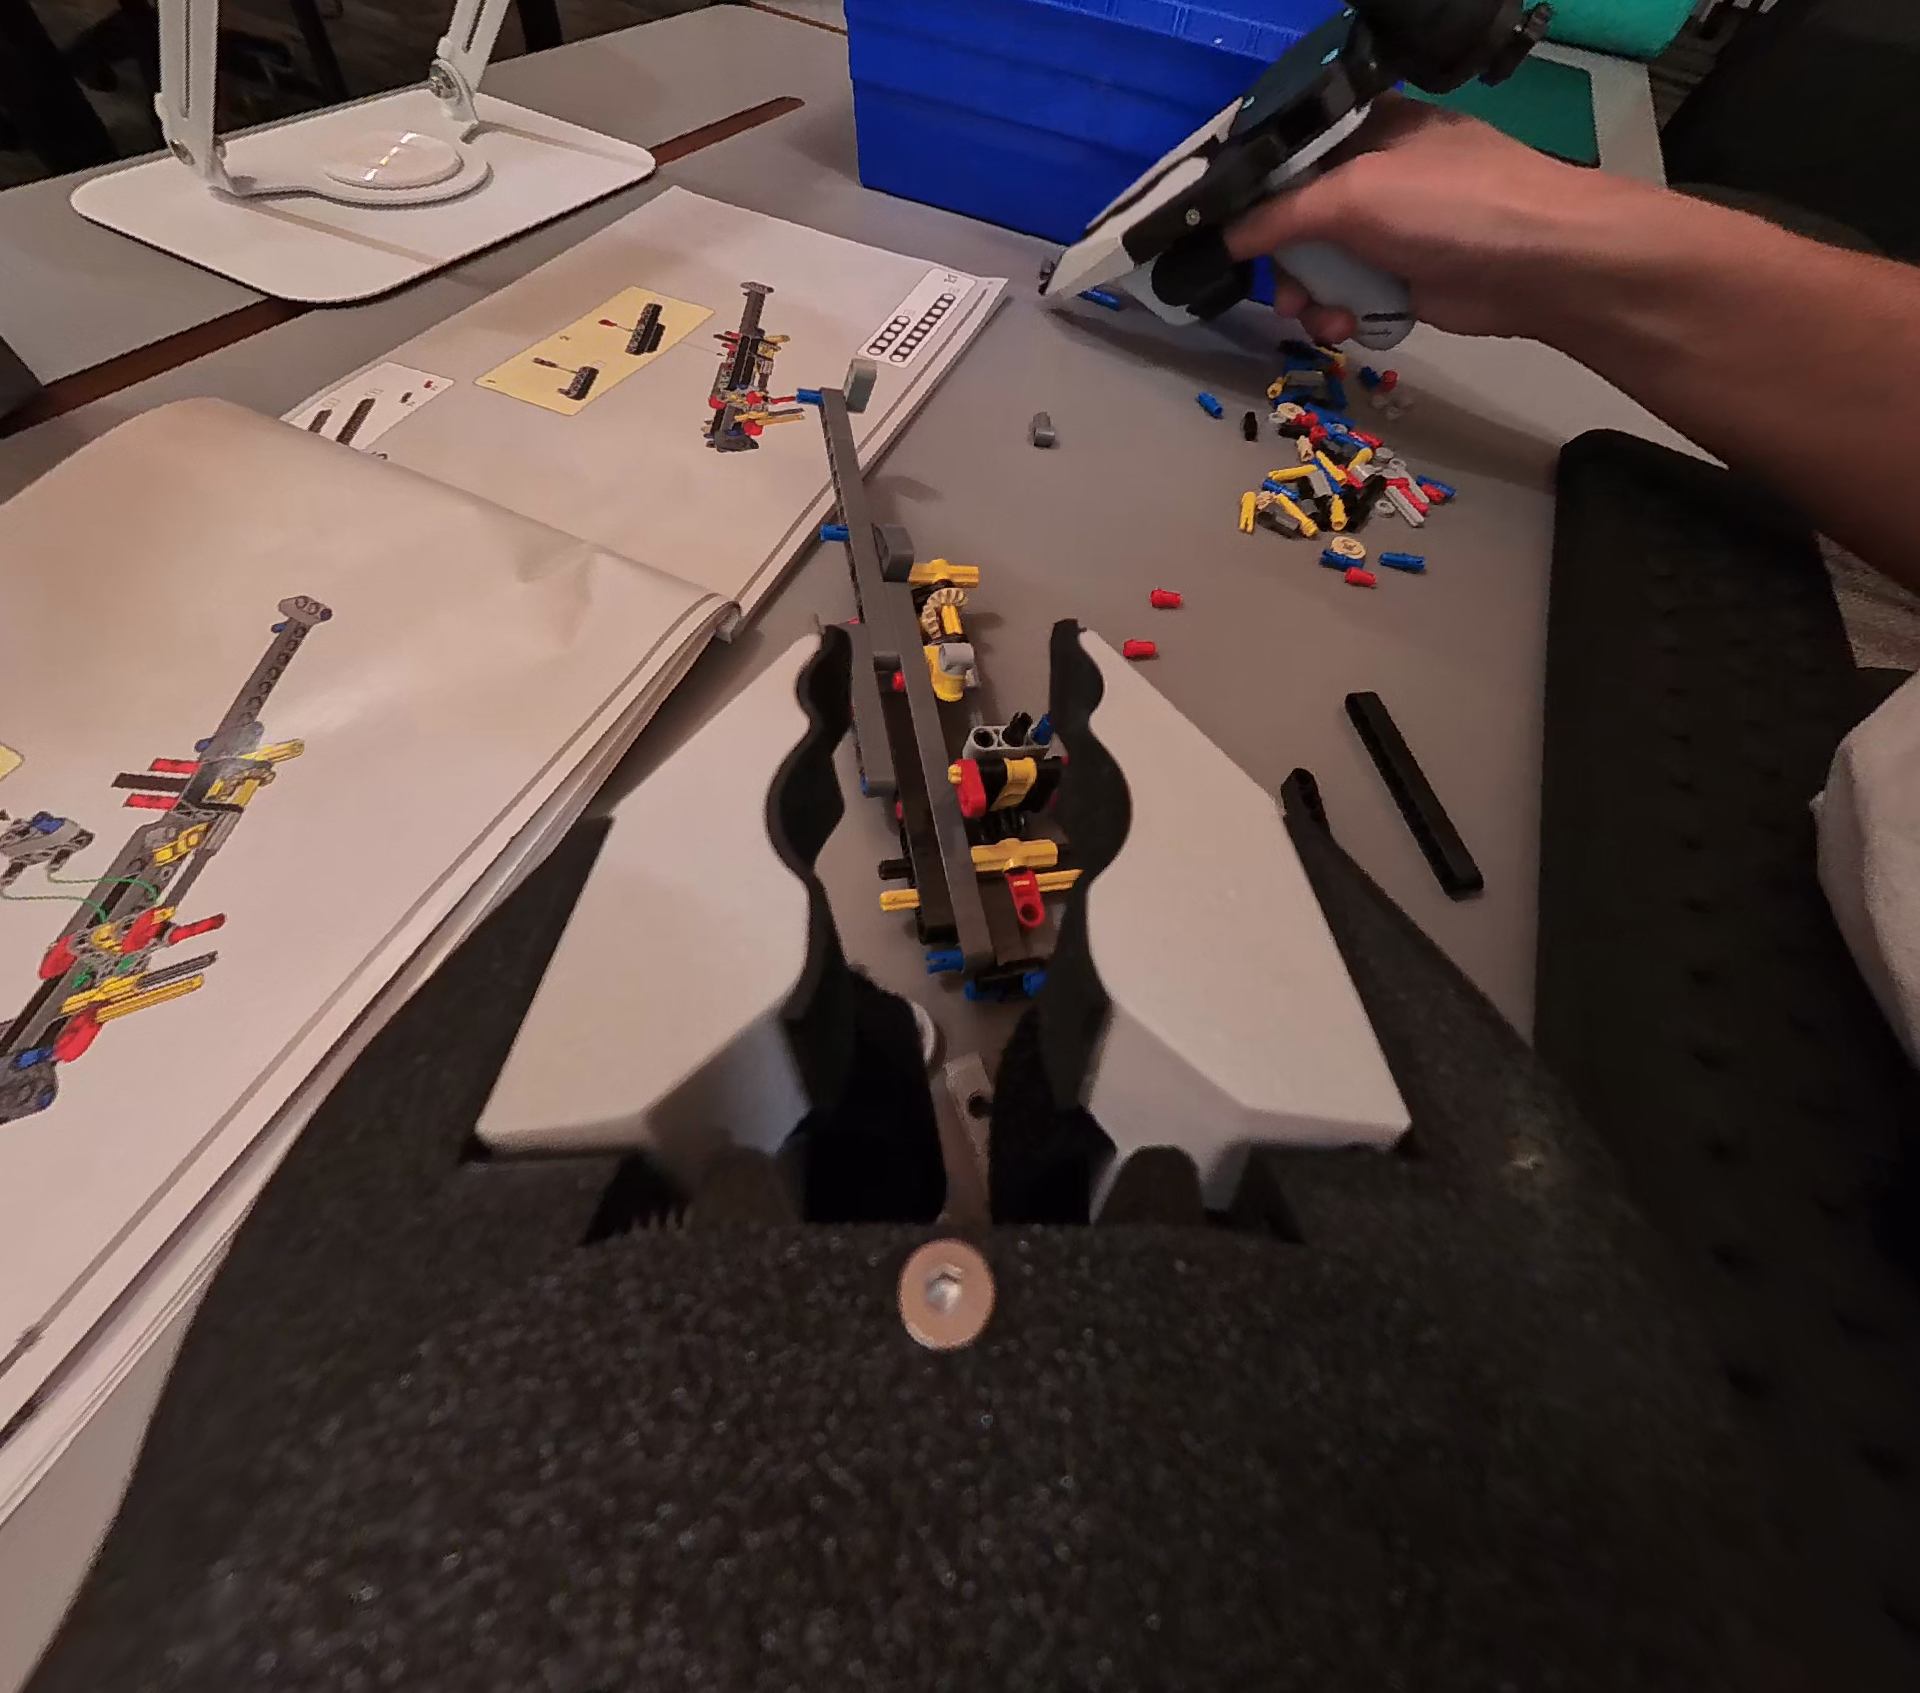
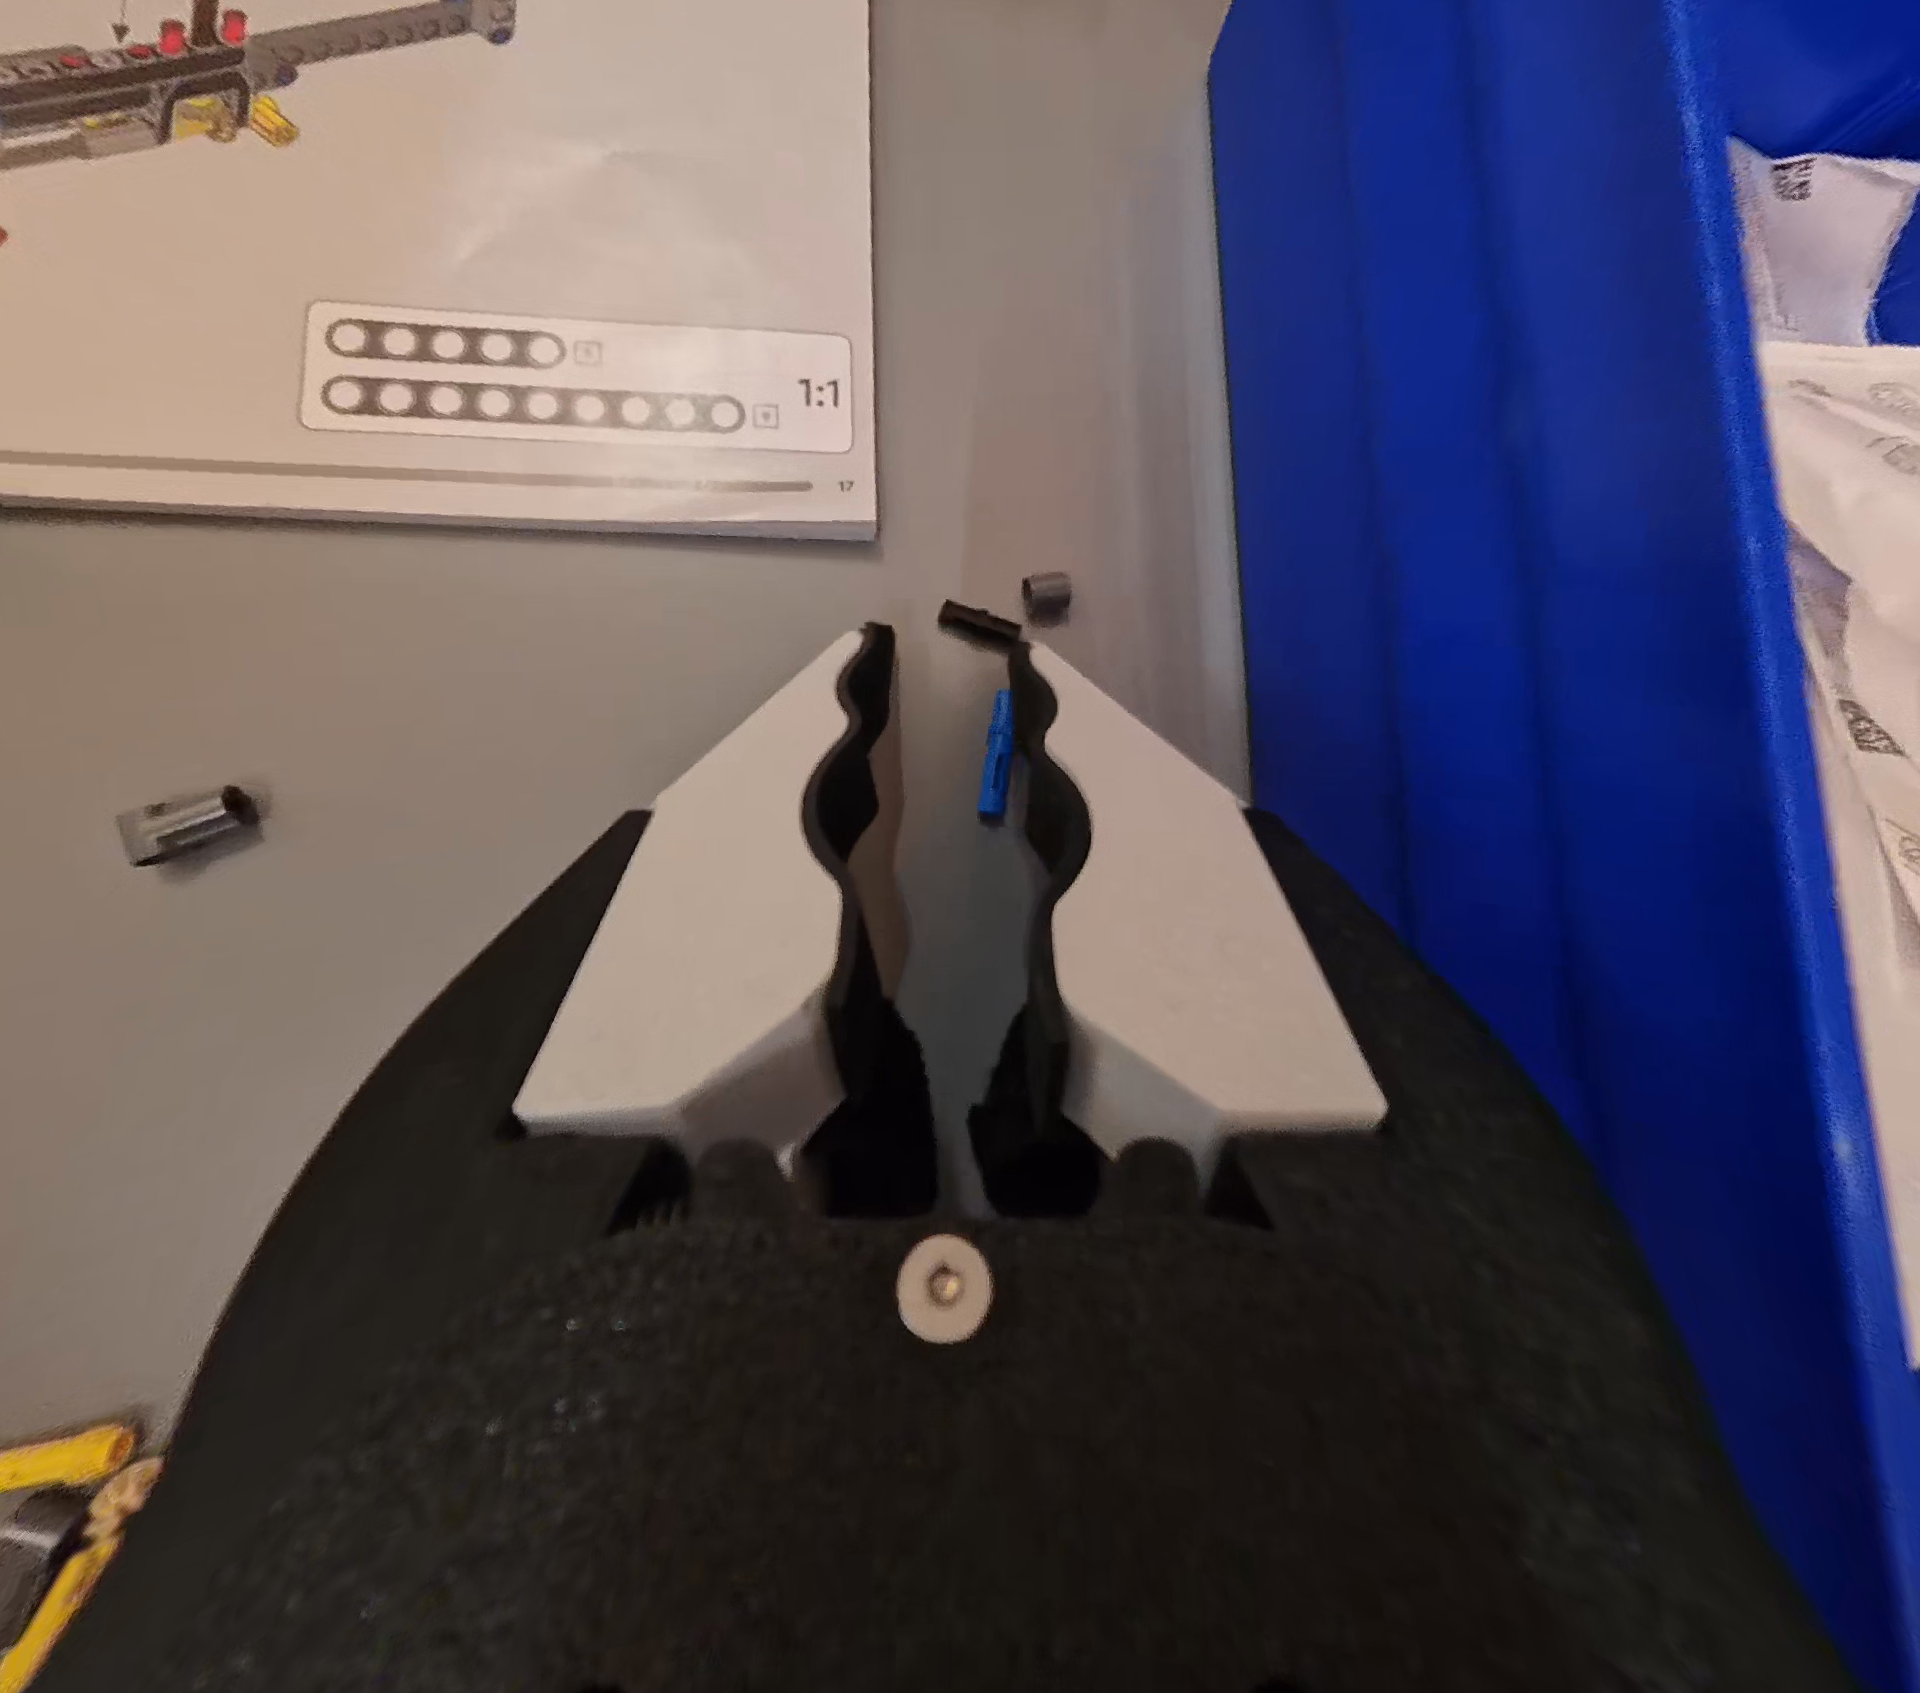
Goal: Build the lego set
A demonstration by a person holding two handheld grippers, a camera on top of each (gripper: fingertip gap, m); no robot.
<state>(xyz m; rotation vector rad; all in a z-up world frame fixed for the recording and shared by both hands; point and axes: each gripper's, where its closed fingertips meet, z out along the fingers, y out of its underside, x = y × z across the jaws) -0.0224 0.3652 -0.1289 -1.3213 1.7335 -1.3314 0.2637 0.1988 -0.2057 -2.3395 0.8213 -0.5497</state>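
The partly built lego assembly (image 1: 935,770), a long grey beam with yellow, red, black and blue parts, lies on the grey table (image 1: 1195,708). My left gripper (image 1: 945,635) is open, one finger on each side of the assembly's near half, with gaps at both sides. My right gripper (image 2: 951,641) is open a little, low over the table by the blue bin; it also shows in the left wrist view (image 1: 1049,282), held by a hand. A small blue pin (image 2: 997,755) lies between its fingers, against the right pad. A black pin (image 2: 977,620) lies just past the tips.
The open instruction booklet (image 1: 468,604) lies left. A blue bin (image 1: 1039,74) holding bagged parts (image 2: 1849,604) stands behind. A pile of loose pieces (image 1: 1340,469), red pins (image 1: 1164,599), a black beam (image 1: 1413,796), grey pieces (image 2: 192,822) (image 2: 1046,597) and a white stand (image 1: 364,189) are on the table. Spacing between my two grippers at the tips: around 35 cm. My left gripper is the nearer one to the black beam (image 1: 1413,796): about 15 cm, against 30 cm.
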